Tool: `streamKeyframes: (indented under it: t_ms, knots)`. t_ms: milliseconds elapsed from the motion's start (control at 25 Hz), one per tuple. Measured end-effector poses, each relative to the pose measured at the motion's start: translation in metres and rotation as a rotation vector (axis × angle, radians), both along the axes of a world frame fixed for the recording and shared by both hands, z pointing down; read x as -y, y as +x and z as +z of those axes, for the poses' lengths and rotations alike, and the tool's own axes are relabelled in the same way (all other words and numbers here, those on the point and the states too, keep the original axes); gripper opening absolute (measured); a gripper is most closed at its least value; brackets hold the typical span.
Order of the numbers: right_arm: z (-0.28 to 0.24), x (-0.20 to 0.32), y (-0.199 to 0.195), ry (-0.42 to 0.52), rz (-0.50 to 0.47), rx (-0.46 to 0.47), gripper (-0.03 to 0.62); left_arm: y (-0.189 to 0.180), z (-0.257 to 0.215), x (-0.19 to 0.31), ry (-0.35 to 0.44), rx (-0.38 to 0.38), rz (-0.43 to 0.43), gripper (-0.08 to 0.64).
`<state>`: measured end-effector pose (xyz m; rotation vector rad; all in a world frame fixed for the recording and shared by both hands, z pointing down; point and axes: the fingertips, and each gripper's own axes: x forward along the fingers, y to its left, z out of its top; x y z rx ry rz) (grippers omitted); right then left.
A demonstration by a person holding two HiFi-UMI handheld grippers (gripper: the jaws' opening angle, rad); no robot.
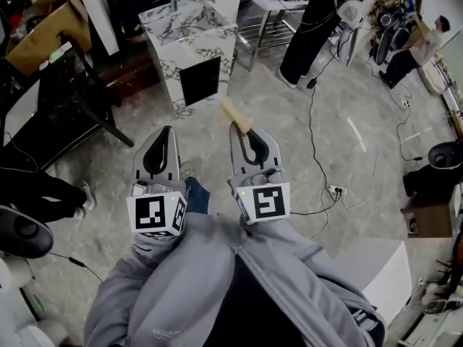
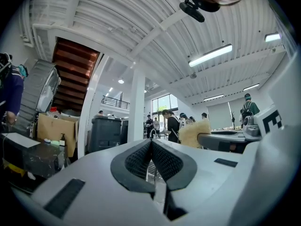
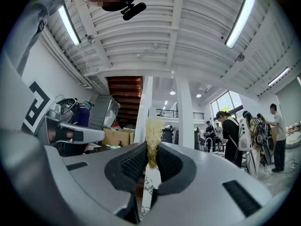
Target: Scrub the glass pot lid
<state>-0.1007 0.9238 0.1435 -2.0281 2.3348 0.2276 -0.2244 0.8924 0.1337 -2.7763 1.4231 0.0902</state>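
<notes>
No glass pot lid shows in any view. My right gripper [image 1: 243, 131] [image 3: 151, 149] is shut on a thin yellow scrub sponge [image 1: 235, 115] [image 3: 153, 134], which sticks out past the fingertips, edge-on. My left gripper [image 1: 168, 131] [image 2: 151, 142] is shut with nothing between its ribbed pads. Both are held side by side at waist height, pointing level, toward a marble sink stand [image 1: 189, 43]. The left gripper view catches the sponge [image 2: 193, 133] and the right gripper [image 2: 225, 140] to its right. In the right gripper view, the left gripper [image 3: 70, 133] lies off to the left.
A tap [image 1: 174, 0] stands on the marble stand. Black tables [image 1: 51, 114] and a cardboard box [image 1: 43, 20] are at the left. Cables [image 1: 318, 143] run over the floor, with a power strip [image 1: 334, 191]. People [image 1: 318, 20] stand at the back right. A white box [image 1: 383, 273] is at the near right.
</notes>
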Motion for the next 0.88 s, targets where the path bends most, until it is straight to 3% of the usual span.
streamKeyframes:
  t_ms: [560, 880]
  knots:
    - [0.002, 0.286, 0.009, -0.047, 0.074, 0.039, 0.057, 0.021, -0.001, 0.296, -0.034, 0.019, 0.121, 0.014]
    - [0.012, 0.391, 0.036, -0.099, 0.165, 0.039, 0.057, 0.046, 0.009, 0.415, -0.048, -0.005, 0.184, 0.014]
